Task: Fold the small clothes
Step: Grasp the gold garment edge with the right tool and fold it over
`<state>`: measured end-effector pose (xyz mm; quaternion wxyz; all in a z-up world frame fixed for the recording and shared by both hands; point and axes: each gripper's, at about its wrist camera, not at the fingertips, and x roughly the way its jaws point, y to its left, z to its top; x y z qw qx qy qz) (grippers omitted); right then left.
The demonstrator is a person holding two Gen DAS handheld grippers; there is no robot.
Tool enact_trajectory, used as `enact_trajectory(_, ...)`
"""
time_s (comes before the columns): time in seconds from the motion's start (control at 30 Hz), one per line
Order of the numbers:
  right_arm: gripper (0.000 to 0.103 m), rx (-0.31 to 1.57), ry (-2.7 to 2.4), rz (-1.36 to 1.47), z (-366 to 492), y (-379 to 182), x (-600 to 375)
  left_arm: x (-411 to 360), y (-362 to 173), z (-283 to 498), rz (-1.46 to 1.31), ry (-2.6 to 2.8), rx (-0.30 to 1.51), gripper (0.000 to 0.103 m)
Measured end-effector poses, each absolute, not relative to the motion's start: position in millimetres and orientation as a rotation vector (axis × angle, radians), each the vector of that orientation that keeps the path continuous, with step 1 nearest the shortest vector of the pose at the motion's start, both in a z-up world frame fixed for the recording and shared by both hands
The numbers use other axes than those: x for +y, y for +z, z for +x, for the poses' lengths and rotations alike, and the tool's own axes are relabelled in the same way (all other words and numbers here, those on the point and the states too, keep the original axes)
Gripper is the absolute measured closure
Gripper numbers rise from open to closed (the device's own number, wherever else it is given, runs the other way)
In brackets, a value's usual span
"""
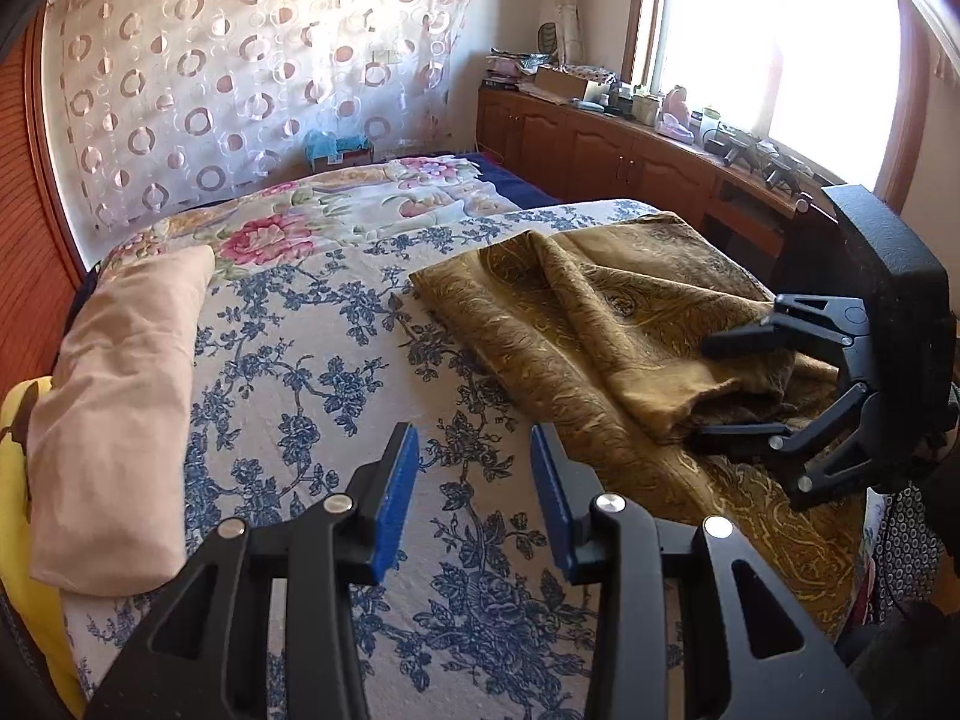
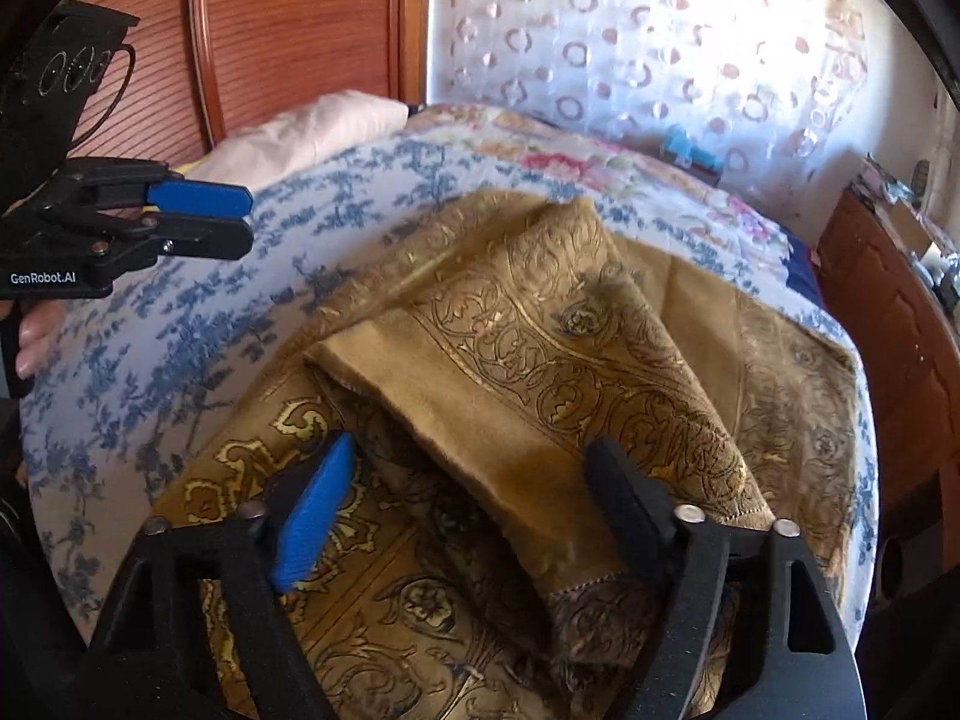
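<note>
Left wrist view: left gripper [image 1: 474,480] hangs w/ jaws apart over the blue-floral white bedspread [image 1: 336,360], beside the rumpled gold paisley cloth [image 1: 600,324] lying on the bed. Right wrist view: right gripper [image 2: 474,480], jaws wide apart, straddles a raised fold of that cloth w/o clamping it.

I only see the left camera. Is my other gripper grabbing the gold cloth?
Observer: Not yet. The right gripper is open, with a folded flap of the gold cloth lying between its fingers.
Child: What's under that flap?
Observer: More of the same cloth, a darker patterned layer spread flat.
Child: Does my left gripper look open from there?
Observer: From the side, the left gripper shows only a narrow gap, above the blue flowered bedspread.
</note>
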<state>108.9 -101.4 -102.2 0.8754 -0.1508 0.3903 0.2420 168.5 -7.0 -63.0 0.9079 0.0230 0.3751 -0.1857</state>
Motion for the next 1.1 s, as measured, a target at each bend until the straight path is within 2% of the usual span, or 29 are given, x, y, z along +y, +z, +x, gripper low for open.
enact_trajectory(0.03,0.045,0.827,0.509,-0.322,110.8,-104.5,-101.5,-6.9,-64.6,170.6,0.041,-0.39,0.776,0.066)
enact_trajectory(0.07,0.053,0.834,0.511,-0.327,112.2,-105.6,-101.7,-7.1,-66.3,173.0,0.036,-0.396,0.778,0.066)
enact_trajectory(0.13,0.091,0.841,0.51,-0.33,115.5,-106.5,-104.0,-9.1,-69.0,177.2,0.03,-0.408,0.78,0.066)
enact_trajectory(0.17,0.095,0.835,0.501,-0.319,117.1,-104.4,-107.4,-10.1,-70.8,179.0,0.027,-0.413,0.781,0.066)
enact_trajectory(0.23,0.097,0.81,0.479,-0.277,119.2,-95.9,-116.7,-13.3,-74.6,182.3,0.018,-0.43,0.791,0.066)
enact_trajectory(0.57,0.098,0.686,0.284,-0.192,166.8,-37.0,-200.9,-29.3,-80.8,188.3,0.032,-0.466,0.804,0.066)
enact_trajectory(0.97,0.098,0.758,0.21,-0.23,210.3,-54.1,-233.0,-46.4,-74.6,187.8,0.046,-0.461,0.798,0.066)
enact_trajectory(1.0,0.094,0.77,0.212,-0.221,211.4,-54.8,-234.4,-47.4,-73.8,187.9,0.047,-0.458,0.796,0.066)
enact_trajectory(1.07,0.076,0.781,0.174,-0.213,213.2,-55.7,-238.8,-49.1,-72.3,187.4,0.051,-0.451,0.79,0.066)
enact_trajectory(1.1,0.062,0.779,0.15,-0.215,211.9,-56.2,-241.3,-49.2,-72.9,187.1,0.053,-0.448,0.787,0.066)
